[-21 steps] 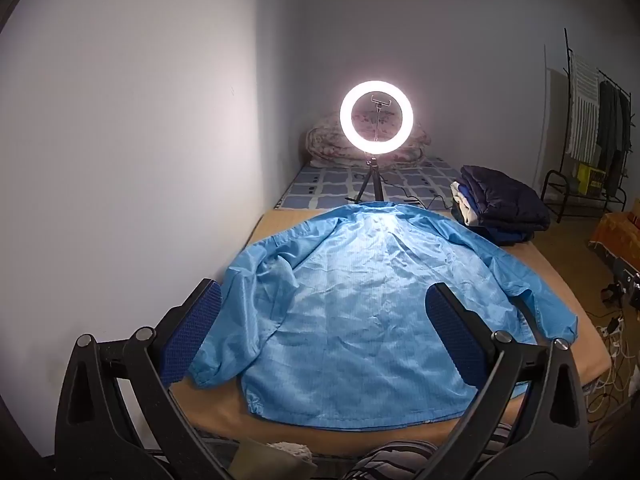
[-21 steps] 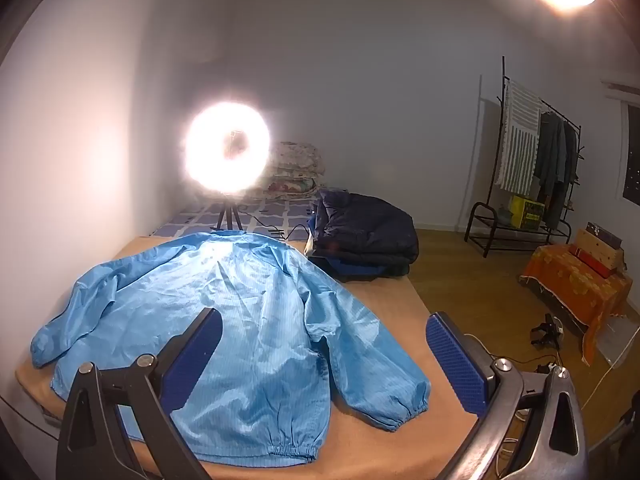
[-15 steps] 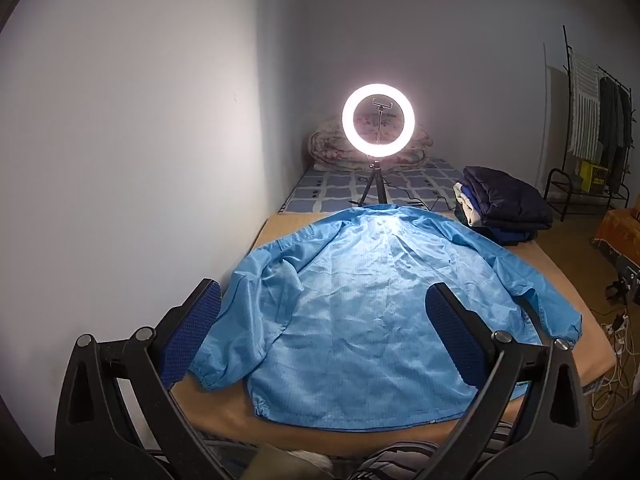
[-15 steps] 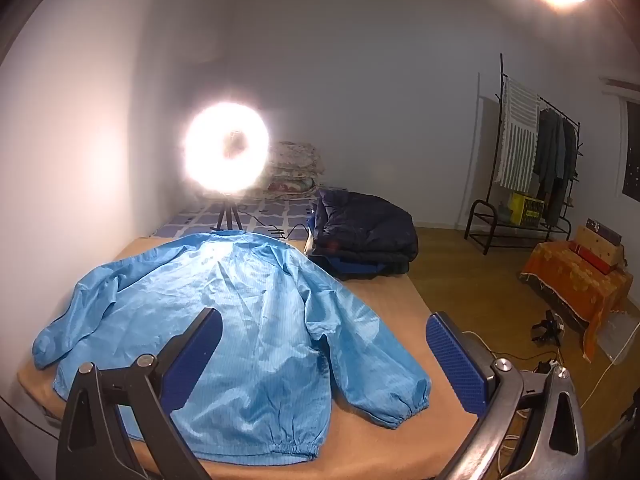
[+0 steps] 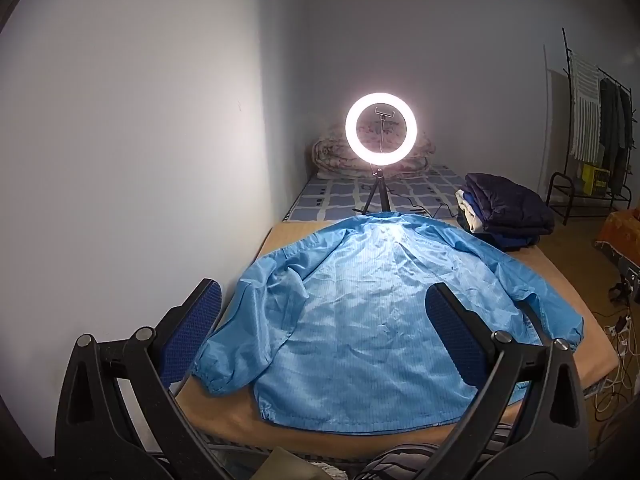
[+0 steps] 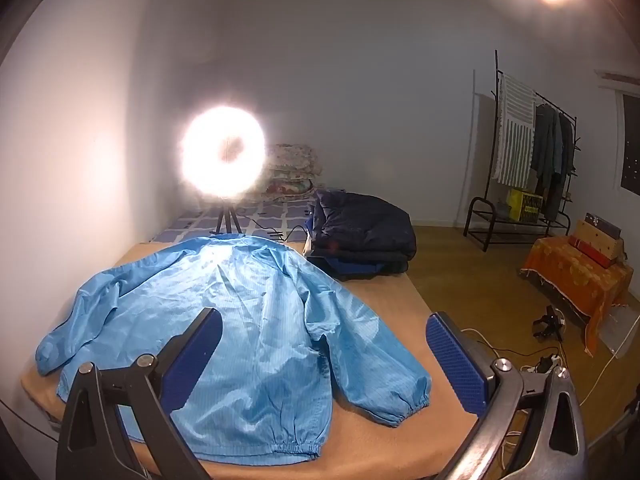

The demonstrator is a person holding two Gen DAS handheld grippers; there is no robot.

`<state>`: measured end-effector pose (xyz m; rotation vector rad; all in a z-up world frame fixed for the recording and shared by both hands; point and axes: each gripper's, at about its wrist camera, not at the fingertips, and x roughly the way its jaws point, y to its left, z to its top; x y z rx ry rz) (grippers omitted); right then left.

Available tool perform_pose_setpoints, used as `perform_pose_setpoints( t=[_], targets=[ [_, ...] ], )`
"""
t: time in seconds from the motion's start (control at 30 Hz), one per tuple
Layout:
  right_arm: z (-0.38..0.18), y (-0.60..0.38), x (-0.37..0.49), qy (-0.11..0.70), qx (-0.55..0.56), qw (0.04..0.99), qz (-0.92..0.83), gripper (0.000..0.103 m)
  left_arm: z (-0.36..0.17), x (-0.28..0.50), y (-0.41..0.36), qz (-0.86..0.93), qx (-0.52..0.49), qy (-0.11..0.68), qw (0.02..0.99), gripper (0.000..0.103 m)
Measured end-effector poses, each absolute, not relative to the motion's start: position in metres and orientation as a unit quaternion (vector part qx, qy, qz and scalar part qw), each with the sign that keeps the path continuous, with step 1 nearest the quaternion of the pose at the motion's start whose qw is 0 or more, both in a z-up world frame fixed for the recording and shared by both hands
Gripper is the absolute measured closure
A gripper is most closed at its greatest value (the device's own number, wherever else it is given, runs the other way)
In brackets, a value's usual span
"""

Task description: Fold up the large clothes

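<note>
Bed: a wide bed with a tan sheet (image 5: 560, 276) filled the lower half of both views and carried everything below.
Jacket: a light blue, shiny, long-sleeved jacket (image 5: 360, 320) lay spread flat on the tan sheet, collar toward 12 o'clock, hem toward 6 o'clock, sleeves out toward 9 and 3 o'clock.
Stack: a pile of folded dark navy clothes (image 5: 508, 208) sat at 1 o'clock from the jacket, just beside its shoulder.
Lamp: a lit white ring light on a small black tripod (image 5: 381, 130) stood at 12 o'clock, just beyond the collar.
Left gripper (image 5: 322, 332): black frame, blue pads, jaws spread wide, nothing between them, above the hem.
Right gripper (image 6: 322, 354): same build, jaws wide apart and empty, above the sleeve at 3 o'clock.
</note>
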<state>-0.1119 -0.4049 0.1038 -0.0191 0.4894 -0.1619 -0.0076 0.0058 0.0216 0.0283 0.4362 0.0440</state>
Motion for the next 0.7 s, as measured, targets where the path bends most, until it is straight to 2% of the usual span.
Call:
perform_pose_setpoints(
  t=[0.7],
  targets=[
    [0.109,-0.403,-0.113,0.241,-0.009,0.967,-0.081,0.0,0.041,-0.007,0.013,0.024,0.016,0.209,0.978,0.0]
  ],
)
